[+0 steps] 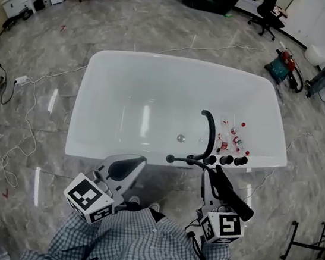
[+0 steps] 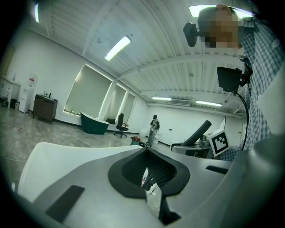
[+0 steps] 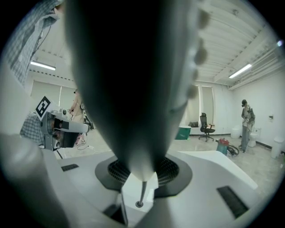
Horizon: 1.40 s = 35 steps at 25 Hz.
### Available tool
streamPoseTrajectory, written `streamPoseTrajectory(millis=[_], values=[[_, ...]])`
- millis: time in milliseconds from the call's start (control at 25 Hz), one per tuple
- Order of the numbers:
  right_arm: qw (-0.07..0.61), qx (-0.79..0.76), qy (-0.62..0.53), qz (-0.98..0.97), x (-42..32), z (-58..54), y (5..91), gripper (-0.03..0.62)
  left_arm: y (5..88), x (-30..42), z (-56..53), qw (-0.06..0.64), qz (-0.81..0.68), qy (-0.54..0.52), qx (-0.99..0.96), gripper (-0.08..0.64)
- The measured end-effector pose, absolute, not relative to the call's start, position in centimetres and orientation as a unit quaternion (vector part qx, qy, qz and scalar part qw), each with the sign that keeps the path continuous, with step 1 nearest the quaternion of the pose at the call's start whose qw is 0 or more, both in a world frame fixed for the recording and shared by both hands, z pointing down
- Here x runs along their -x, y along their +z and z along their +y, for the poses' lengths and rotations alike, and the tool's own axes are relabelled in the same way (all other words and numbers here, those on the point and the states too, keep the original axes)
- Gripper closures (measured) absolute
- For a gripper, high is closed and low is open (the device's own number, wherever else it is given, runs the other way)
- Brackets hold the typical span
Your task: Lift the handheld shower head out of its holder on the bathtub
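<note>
The black handheld shower head [image 1: 234,196] is a long wand slanting over the floor just in front of the white bathtub's near rim [image 1: 146,157]. My right gripper [image 1: 211,178] is shut on it. In the right gripper view its dark body [image 3: 133,80] fills the space between the jaws of that gripper [image 3: 140,178]. Black knobs [image 1: 233,160] and a curved black spout [image 1: 208,130] stand on the rim just beyond it. My left gripper [image 1: 131,163] hovers left of it in front of the rim. Its jaws are shut with nothing between them [image 2: 149,171].
Several small bottles [image 1: 233,136] lie inside the tub at the right end. White cables [image 1: 27,113] trail over the marble floor at the left. A vacuum cleaner [image 1: 285,65] and an office chair [image 1: 268,15] stand behind the tub.
</note>
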State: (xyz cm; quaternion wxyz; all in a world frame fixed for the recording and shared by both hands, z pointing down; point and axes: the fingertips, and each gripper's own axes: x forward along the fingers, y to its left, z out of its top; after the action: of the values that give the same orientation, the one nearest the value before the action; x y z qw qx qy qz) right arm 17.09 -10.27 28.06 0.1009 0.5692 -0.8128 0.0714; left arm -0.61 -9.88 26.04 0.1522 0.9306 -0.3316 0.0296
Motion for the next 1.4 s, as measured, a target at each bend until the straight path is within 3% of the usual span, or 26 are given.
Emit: streamPoseTrajectory(millis=[1400], values=[[0.111,-0.564,0.066,-0.815,-16.4,-10.2,28.2,0.466,26.2,0.3,-9.6,0.150,-0.323,0.034,-0.934,0.554]])
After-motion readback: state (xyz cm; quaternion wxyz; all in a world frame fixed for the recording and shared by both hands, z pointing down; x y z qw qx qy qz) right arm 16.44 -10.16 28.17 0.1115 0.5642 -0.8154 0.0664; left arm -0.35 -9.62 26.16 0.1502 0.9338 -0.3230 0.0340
